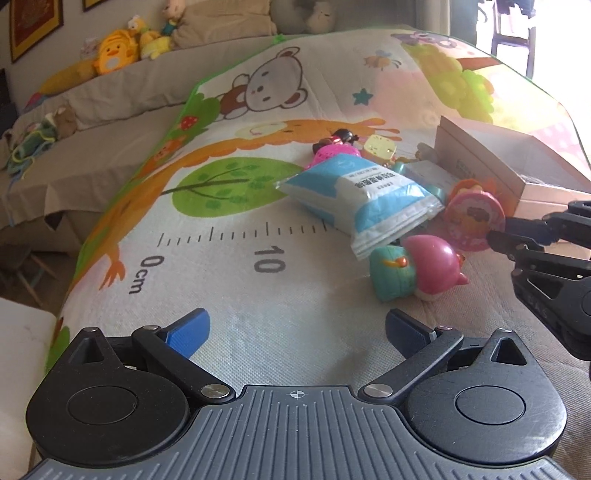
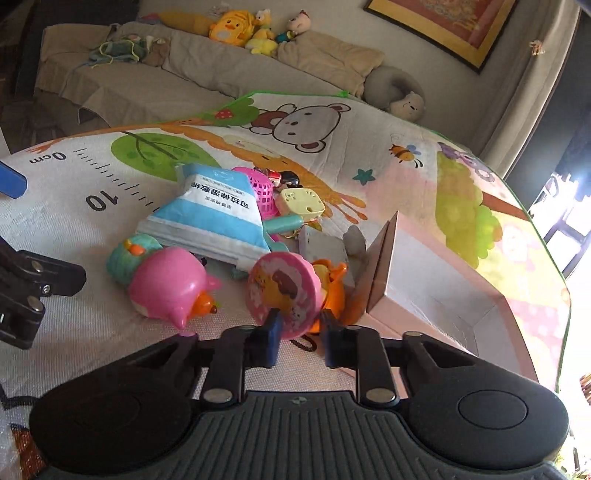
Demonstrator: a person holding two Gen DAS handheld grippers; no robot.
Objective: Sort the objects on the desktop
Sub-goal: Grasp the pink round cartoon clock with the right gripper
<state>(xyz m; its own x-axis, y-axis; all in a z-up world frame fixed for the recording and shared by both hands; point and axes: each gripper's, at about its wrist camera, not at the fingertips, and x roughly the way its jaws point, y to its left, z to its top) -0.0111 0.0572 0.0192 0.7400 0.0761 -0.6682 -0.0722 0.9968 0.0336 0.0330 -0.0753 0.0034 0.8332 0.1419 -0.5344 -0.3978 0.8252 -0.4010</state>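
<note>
A heap of toys lies on a cartoon play mat (image 1: 229,280). A blue-and-white pouch (image 1: 364,195) (image 2: 210,218) lies on top. A pink and teal bird toy (image 1: 417,271) (image 2: 166,282) lies in front of it. A pink round disc toy (image 1: 474,221) (image 2: 284,291) stands on edge. My right gripper (image 2: 297,341) (image 1: 495,240) has its fingers either side of the disc's lower rim, closed onto it. My left gripper (image 1: 295,332) is open and empty, over bare mat short of the heap.
An open cardboard box (image 1: 491,162) (image 2: 424,280) stands just right of the heap. A pink mesh basket (image 2: 260,188), a yellow toy (image 2: 301,203) and a small doll (image 1: 341,138) lie behind the pouch. A sofa with plush toys (image 2: 231,27) stands beyond the mat.
</note>
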